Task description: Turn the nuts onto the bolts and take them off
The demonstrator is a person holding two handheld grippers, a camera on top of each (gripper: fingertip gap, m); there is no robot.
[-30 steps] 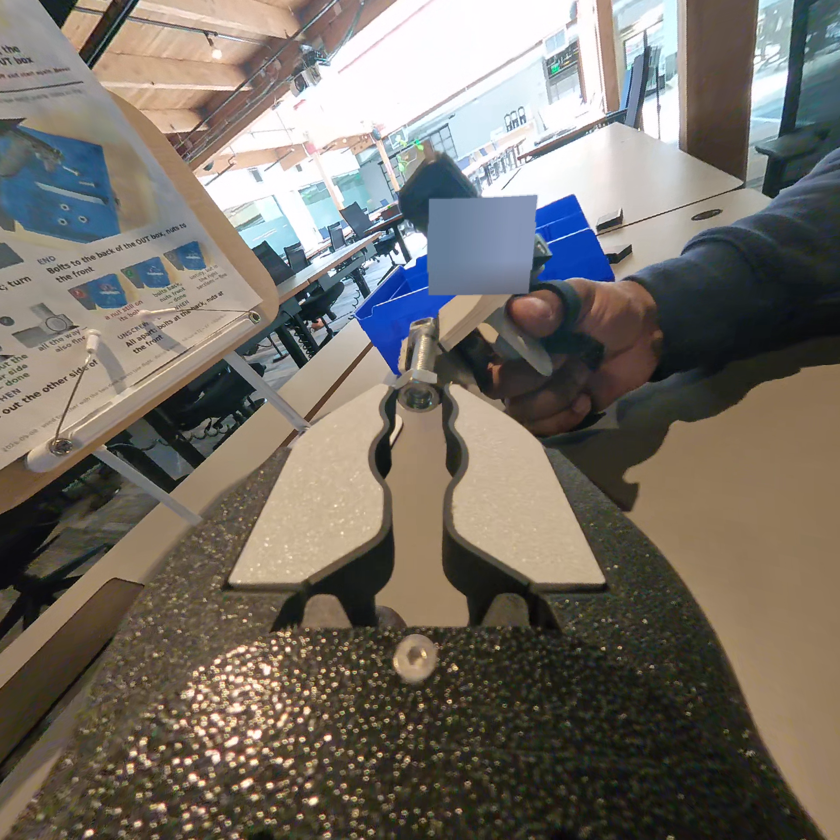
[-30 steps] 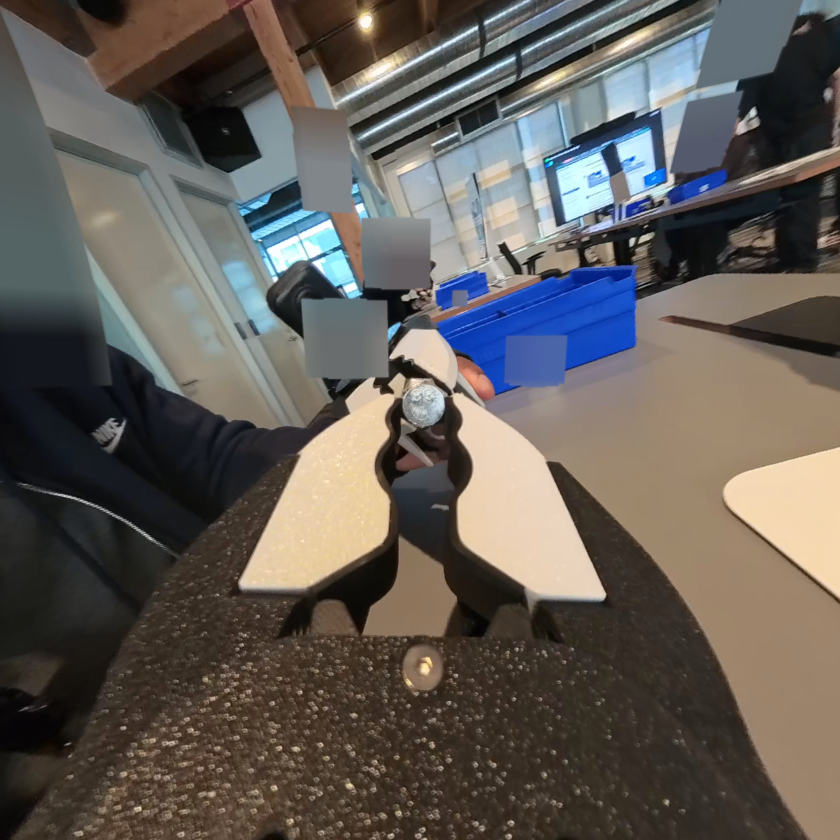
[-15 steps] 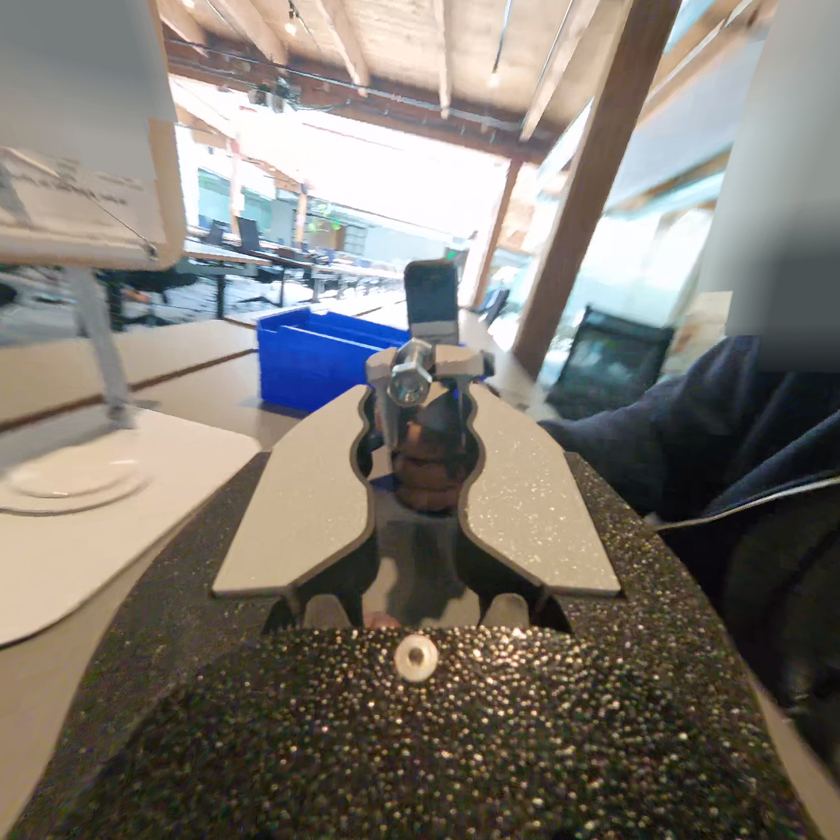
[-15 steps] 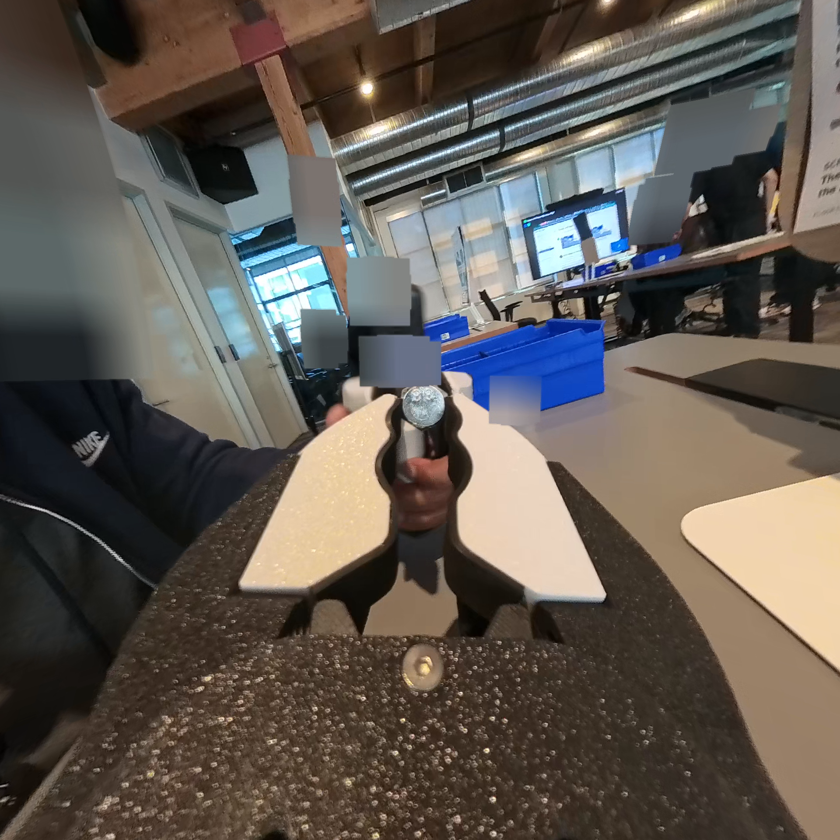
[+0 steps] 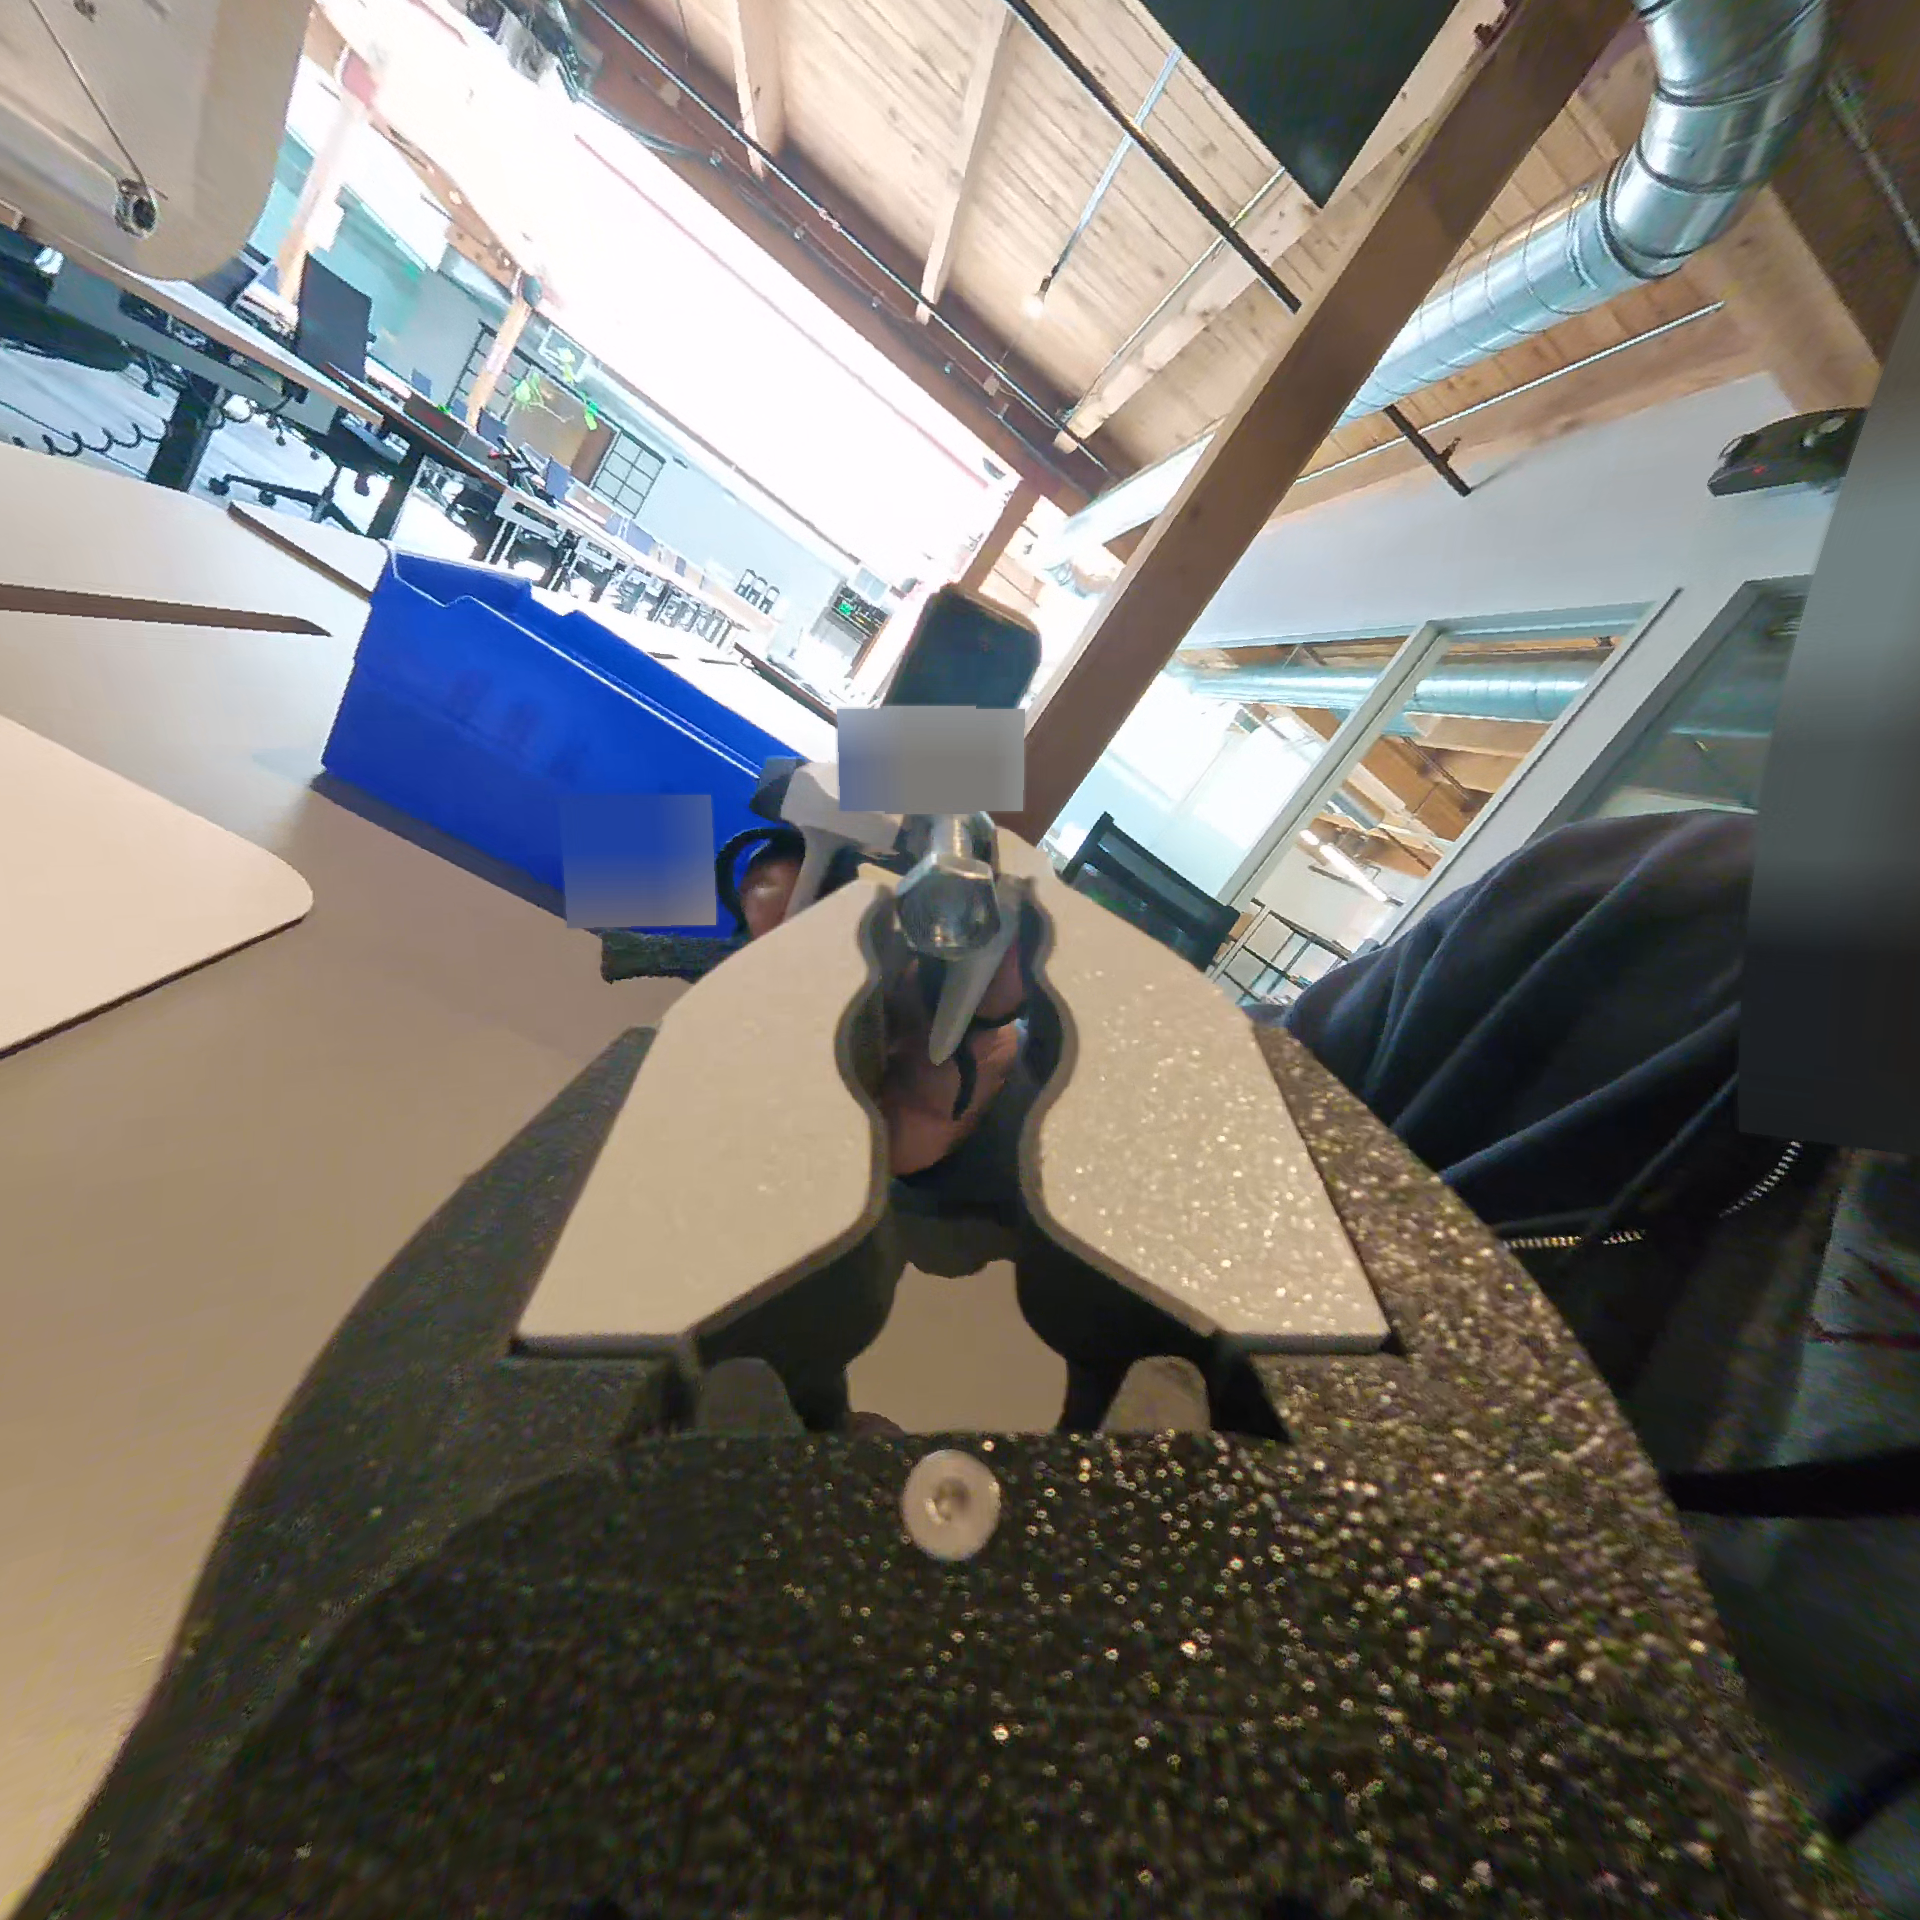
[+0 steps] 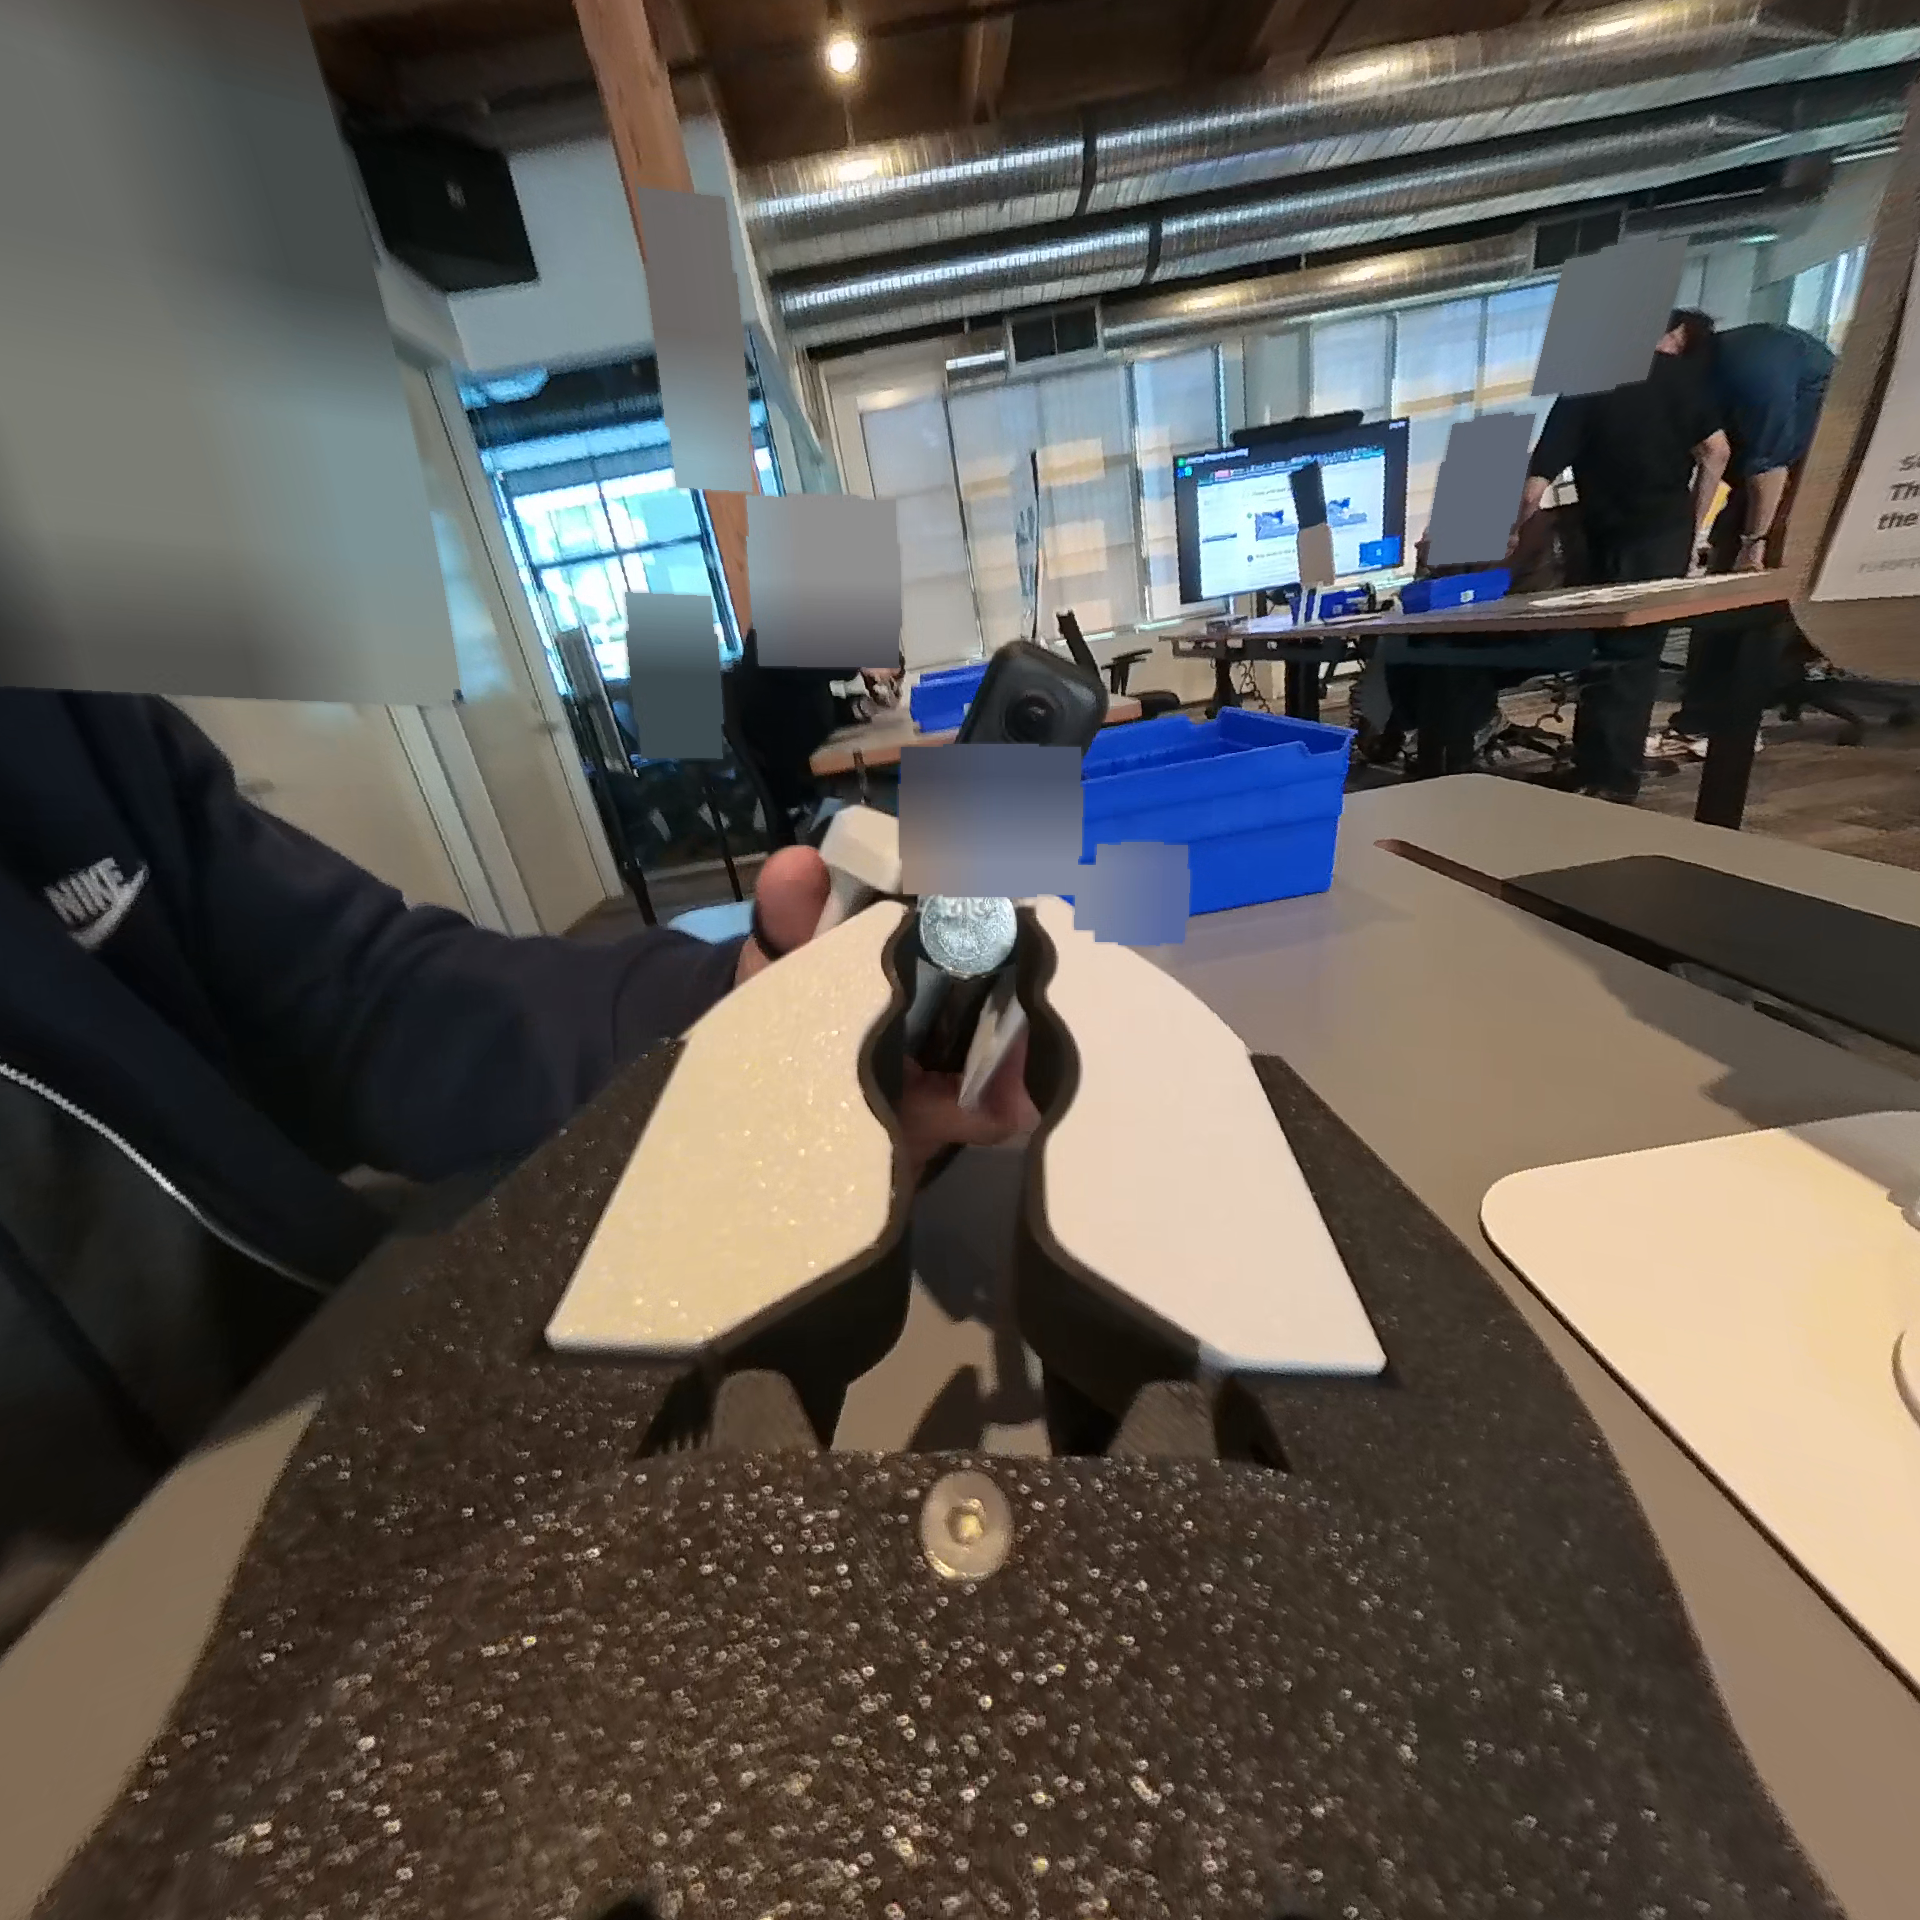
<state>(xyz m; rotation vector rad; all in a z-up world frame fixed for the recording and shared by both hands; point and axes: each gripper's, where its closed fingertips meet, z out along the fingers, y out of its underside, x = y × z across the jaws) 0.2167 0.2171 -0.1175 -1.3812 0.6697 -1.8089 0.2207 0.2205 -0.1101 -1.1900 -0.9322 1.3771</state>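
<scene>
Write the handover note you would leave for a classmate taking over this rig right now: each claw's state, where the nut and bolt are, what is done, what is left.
Left claw: shut on the nut, held in the air above the table.
Right claw: shut on the bolt at its head end, facing the left claw tip to tip.
Nut and bolt are lined up and meet between the two claws; how far the nut is threaded on cannot be told.
Blue bin sits behind on the table.
Left to do: finish the turning, then place the parts.
</scene>
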